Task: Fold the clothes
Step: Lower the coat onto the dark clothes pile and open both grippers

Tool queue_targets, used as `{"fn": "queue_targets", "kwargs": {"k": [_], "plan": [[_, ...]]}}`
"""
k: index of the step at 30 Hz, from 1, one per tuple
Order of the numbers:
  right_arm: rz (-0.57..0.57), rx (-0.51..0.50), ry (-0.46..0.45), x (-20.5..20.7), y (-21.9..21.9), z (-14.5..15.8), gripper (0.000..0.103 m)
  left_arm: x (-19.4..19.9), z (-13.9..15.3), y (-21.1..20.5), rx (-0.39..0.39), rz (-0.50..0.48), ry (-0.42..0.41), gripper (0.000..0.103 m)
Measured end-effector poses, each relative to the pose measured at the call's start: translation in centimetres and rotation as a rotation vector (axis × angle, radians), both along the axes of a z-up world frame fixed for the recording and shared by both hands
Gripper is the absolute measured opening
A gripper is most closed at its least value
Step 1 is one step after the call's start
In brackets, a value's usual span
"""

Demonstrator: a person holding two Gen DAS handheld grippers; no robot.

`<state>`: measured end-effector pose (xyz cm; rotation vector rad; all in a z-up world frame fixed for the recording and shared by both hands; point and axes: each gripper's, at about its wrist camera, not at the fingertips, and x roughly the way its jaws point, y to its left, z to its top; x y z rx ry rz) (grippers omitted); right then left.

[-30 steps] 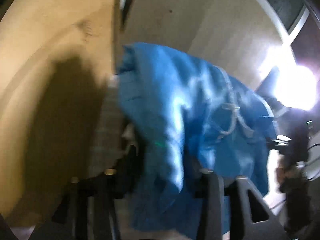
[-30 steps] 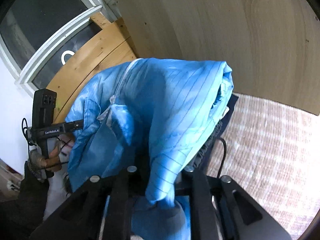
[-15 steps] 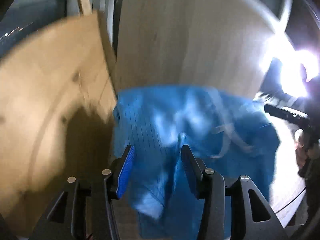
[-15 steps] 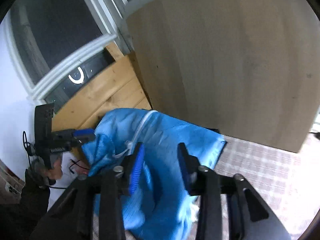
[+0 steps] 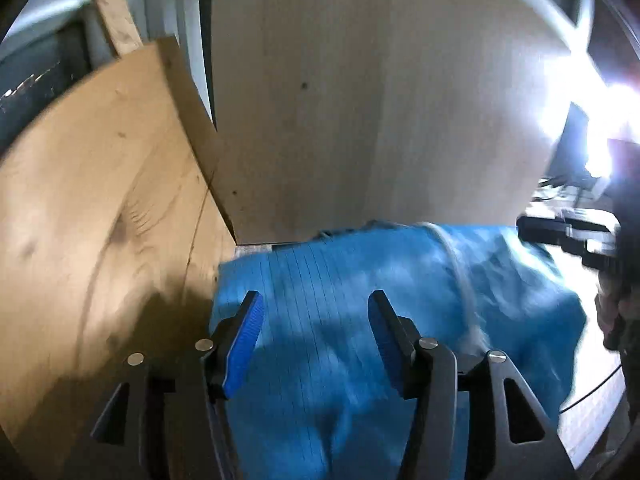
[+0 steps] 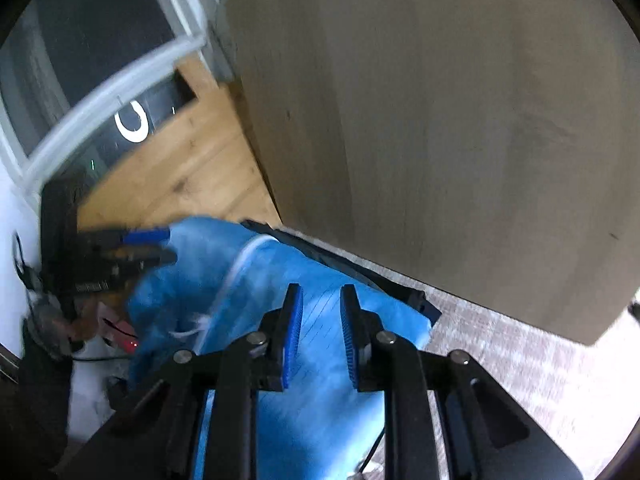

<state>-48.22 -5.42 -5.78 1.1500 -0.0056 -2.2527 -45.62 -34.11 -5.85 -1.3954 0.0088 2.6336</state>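
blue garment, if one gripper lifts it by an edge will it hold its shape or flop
Likely floppy: the blue garment lies in soft folds and creases. Probably light, since the fabric looks thin. Its white drawstring lies loose and may dangle or snag.

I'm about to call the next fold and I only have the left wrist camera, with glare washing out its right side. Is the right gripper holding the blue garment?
Observer: No. The right gripper holds nothing. Its jaws have just been closing, but there is a gap with nothing between the pads, and the blue garment lies beyond them.
Operator: Anything under the garment?
Observer: Yes, a dark navy cloth sticks out from beneath its far edge.
Operator: What is it all lying on?
Observer: A pale checked cover, which shows to the right of the garment.
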Motion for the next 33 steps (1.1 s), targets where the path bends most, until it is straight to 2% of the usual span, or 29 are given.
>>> {"fn": "queue_targets", "kwargs": {"k": [3,5,7,10,12,14,17,19,20,21,23,25,28,29,30,31,32,33], "plan": [[-0.049,0.165,-0.046,-3.1,-0.7,-4.4,0.019,-2.7,-3.1,-0.2,0.008,0.008,-0.072,0.054],[-0.091,0.147,-0.087,-4.4,0.3,-5.4,0.019,-3.2,-3.5,-0.4,0.017,0.009,-0.081,0.054],[-0.131,0.107,-0.075,-4.3,1.9,-4.3,0.019,-2.3,-2.2,-0.8,-0.007,0.016,-0.051,0.053],[-0.147,0.074,0.001,-2.3,3.3,-0.7,0.020,-0.4,0.4,-1.9,-0.032,0.048,0.014,0.052],[-0.103,0.023,0.041,1.1,3.9,1.4,0.020,2.1,1.8,-2.5,-0.009,0.060,0.059,0.052],[-0.036,-0.026,0.063,4.9,4.1,2.6,0.020,4.7,1.8,-3.0,0.022,0.076,0.080,0.053],[0.014,-0.025,0.073,9.0,3.8,2.0,0.020,7.3,0.1,-3.1,0.049,0.070,0.063,0.054],[0.031,0.041,0.065,10.1,3.0,0.1,0.020,6.7,-2.4,-3.1,0.017,0.080,0.004,0.054],[0.032,0.109,0.049,9.9,2.7,-1.5,0.020,6.1,-3.8,-3.3,0.010,0.086,-0.027,0.057],[0.031,0.188,0.030,9.4,2.3,-3.2,0.020,5.7,-4.5,-3.6,0.021,0.093,-0.046,0.063],[0.004,0.226,-0.040,8.6,2.9,-5.2,0.020,5.6,-4.5,-4.2,0.050,0.111,-0.051,0.066],[-0.028,0.204,-0.063,8.4,4.0,-4.8,0.020,5.5,-4.5,-4.8,0.079,0.129,-0.057,0.066],[-0.072,0.206,-0.016,9.3,5.2,-2.5,0.023,7.1,-2.5,-4.9,0.049,0.139,-0.010,0.064],[-0.091,0.194,-0.010,9.8,5.7,-1.7,0.029,7.9,-1.8,-5.0,0.046,0.137,0.008,0.064],[-0.110,0.176,-0.009,10.3,6.3,-0.9,0.044,8.8,-1.1,-4.9,0.052,0.132,0.026,0.065],[-0.125,0.137,-0.010,10.7,6.8,-0.1,0.052,9.7,-0.6,-4.8,0.062,0.122,0.041,0.065],[-0.138,0.091,-0.012,11.1,7.2,0.7,0.058,10.4,-0.4,-4.7,0.071,0.114,0.052,0.065],[-0.139,0.054,-0.008,11.5,7.0,1.1,0.058,10.9,-0.3,-4.5,0.070,0.112,0.058,0.065]]}}
